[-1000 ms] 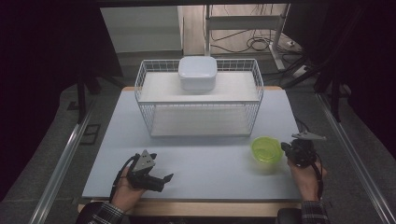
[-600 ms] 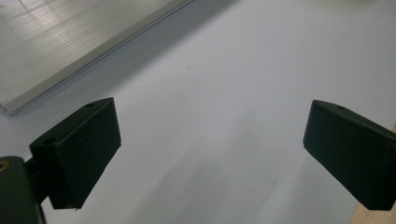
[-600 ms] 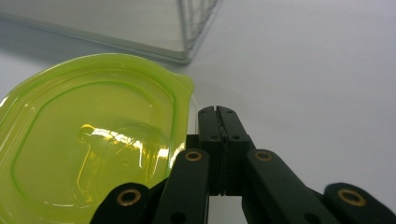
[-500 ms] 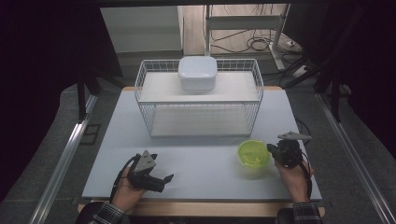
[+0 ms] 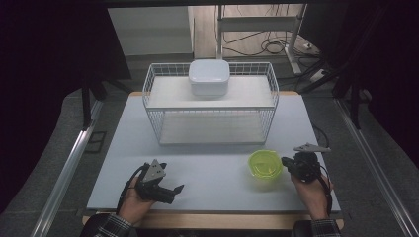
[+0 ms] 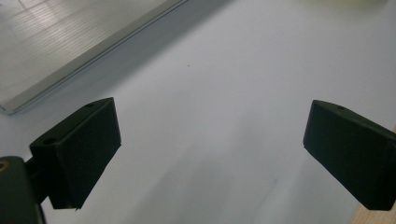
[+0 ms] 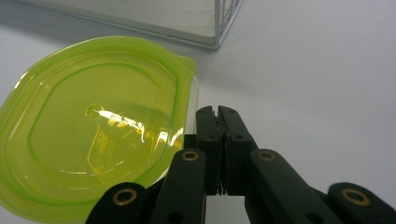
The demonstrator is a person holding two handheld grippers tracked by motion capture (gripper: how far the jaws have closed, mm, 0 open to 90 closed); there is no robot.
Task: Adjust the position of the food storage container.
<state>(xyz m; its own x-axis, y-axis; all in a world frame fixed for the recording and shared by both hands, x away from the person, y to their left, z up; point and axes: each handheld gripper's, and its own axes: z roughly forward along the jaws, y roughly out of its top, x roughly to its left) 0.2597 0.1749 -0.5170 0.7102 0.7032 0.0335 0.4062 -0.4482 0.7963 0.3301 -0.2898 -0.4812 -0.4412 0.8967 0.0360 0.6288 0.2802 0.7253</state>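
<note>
A clear tub with a lime-green lid (image 5: pixel 265 164) stands on the white table (image 5: pixel 207 163) at the front right. My right gripper (image 5: pixel 286 162) lies just to its right, jaws pressed together, tips against the tub's side. In the right gripper view the shut jaws of my right gripper (image 7: pixel 217 112) sit beside the green lid (image 7: pixel 93 126), and I see nothing between them. My left gripper (image 5: pixel 175 190) rests at the front left, held in a hand, jaws wide apart. The left gripper view has bare table between the jaws of my left gripper (image 6: pixel 210 154).
A white wire rack (image 5: pixel 210 106) with two shelves stands at the middle back of the table, and a white lidded box (image 5: pixel 209 76) sits on its upper shelf. Its lower shelf edge (image 7: pixel 187 18) is close behind the tub. Dark floor and cables surround the table.
The right gripper and the green-lidded tub have both shifted left across the table, most of it in the first half second. The left gripper has stayed put.
</note>
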